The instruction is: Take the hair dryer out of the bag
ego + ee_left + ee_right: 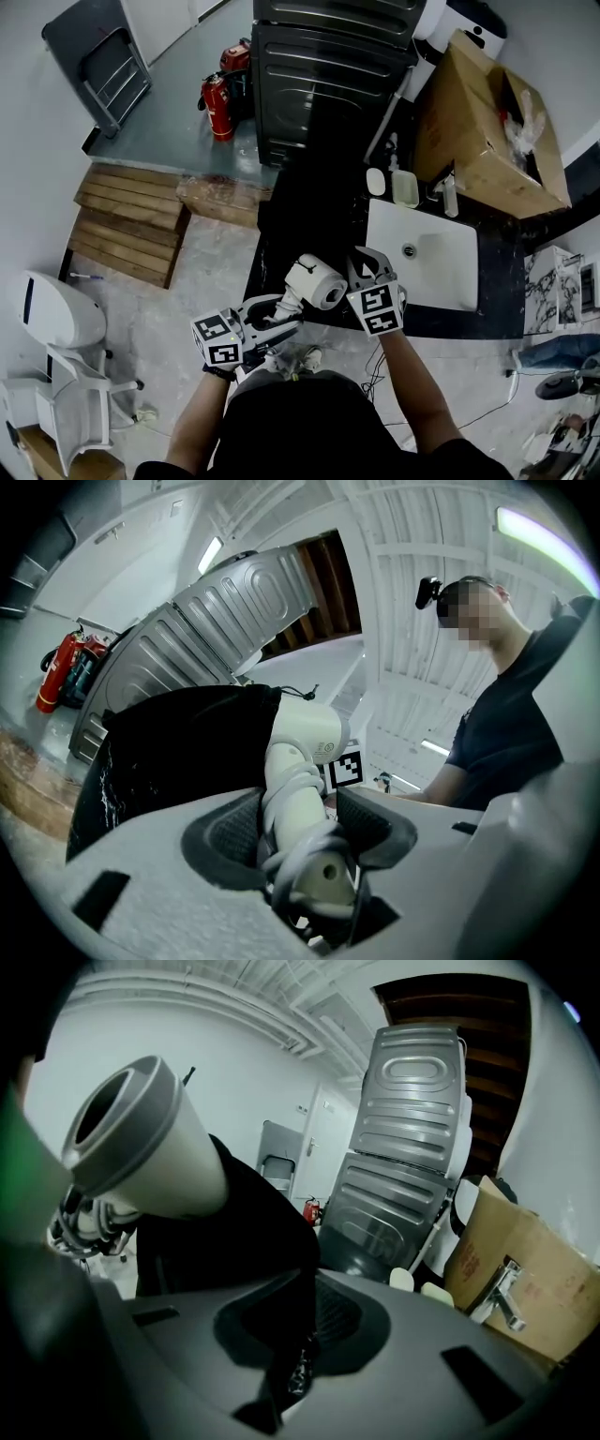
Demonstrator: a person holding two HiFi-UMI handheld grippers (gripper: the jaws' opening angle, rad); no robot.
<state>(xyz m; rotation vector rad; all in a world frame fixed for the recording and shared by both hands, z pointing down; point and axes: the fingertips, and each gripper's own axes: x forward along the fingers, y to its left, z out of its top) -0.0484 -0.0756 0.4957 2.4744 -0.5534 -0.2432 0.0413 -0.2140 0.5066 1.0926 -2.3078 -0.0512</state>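
Observation:
My left gripper is shut on the handle of the white hair dryer, which has its cord wound around it. The dryer's body stands clear of the black bag, which hangs to its left. In the right gripper view, my right gripper is shut on a fold of the black bag, and the dryer's grey nozzle points up at the left. Seen from the head, the hair dryer sits between the left gripper and the right gripper. There the bag is hard to tell from the dark counter.
A black counter carries a white sink with a faucet and a soap dish. Behind stand a dark ribbed appliance and an open cardboard box. A fire extinguisher and wooden pallets are at the left.

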